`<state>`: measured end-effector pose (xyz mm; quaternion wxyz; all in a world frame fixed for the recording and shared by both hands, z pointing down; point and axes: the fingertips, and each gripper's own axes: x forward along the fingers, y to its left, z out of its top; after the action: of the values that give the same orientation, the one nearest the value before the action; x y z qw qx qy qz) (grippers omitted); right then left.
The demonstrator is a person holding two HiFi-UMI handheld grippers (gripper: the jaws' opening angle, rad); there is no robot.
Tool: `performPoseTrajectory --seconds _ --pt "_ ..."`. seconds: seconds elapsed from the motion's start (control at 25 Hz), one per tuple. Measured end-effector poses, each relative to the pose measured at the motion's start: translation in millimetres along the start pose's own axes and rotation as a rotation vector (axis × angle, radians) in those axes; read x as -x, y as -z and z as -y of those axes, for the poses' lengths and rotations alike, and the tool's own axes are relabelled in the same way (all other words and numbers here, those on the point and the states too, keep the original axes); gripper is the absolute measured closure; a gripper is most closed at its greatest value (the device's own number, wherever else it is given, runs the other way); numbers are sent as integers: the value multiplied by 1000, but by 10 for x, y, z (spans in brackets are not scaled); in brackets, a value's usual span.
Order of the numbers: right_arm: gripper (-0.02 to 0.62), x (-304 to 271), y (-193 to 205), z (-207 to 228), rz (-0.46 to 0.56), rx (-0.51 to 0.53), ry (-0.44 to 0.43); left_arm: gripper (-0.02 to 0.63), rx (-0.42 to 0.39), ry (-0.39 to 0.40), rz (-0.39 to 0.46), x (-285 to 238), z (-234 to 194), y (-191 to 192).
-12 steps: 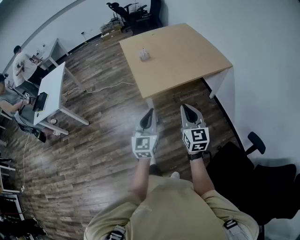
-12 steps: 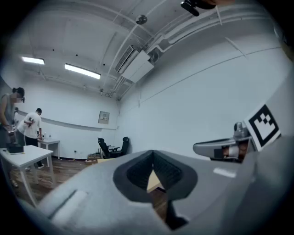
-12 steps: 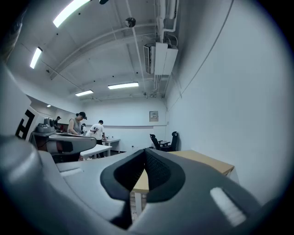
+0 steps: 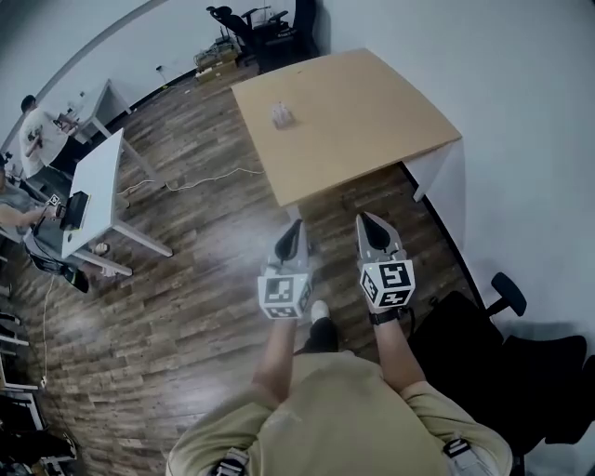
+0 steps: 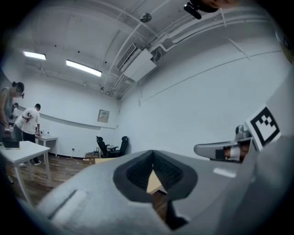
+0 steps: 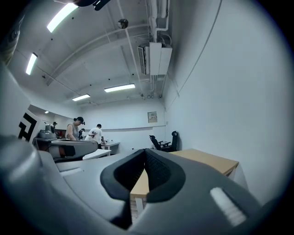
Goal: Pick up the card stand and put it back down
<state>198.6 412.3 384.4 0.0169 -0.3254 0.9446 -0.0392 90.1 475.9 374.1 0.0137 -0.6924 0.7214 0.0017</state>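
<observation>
The card stand is a small pale object standing on the tan wooden table, toward its left side, far ahead of both grippers. In the head view my left gripper and right gripper are held side by side over the wooden floor, short of the table's near edge. Both point toward the table. Each is shut with nothing between its jaws. In the left gripper view the left gripper has its pads together, and the right gripper shows at the right. The right gripper view shows that gripper shut, with the table beyond it.
White desks with people at them stand to the far left. Black office chairs are behind the table, and another black chair is at my right by the white wall. A cable lies on the floor left of the table.
Both grippers have moved slightly forward and up in the head view, toward the table. The person's foot has stepped forward. Both stay shut.
</observation>
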Motion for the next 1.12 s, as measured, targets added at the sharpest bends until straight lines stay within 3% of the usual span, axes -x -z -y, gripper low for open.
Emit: performPoseTrajectory --seconds 0.32,0.44,0.52,0.76,1.12 --pt "591 -1081 23 -81 -46 23 -54 603 58 -19 45 -683 -808 -125" --pt "591 -1539 -66 -235 -39 52 -89 603 58 24 43 -914 -1101 -159" --pt "591 -1808 -89 -298 -35 83 -93 603 53 52 32 -1046 -1273 -108" --pt "591 -2431 112 -545 -63 119 -136 603 105 12 17 -1265 -1893 164" --pt "589 -3286 169 -460 -74 98 -199 603 130 -1 -56 -1751 -2286 390"
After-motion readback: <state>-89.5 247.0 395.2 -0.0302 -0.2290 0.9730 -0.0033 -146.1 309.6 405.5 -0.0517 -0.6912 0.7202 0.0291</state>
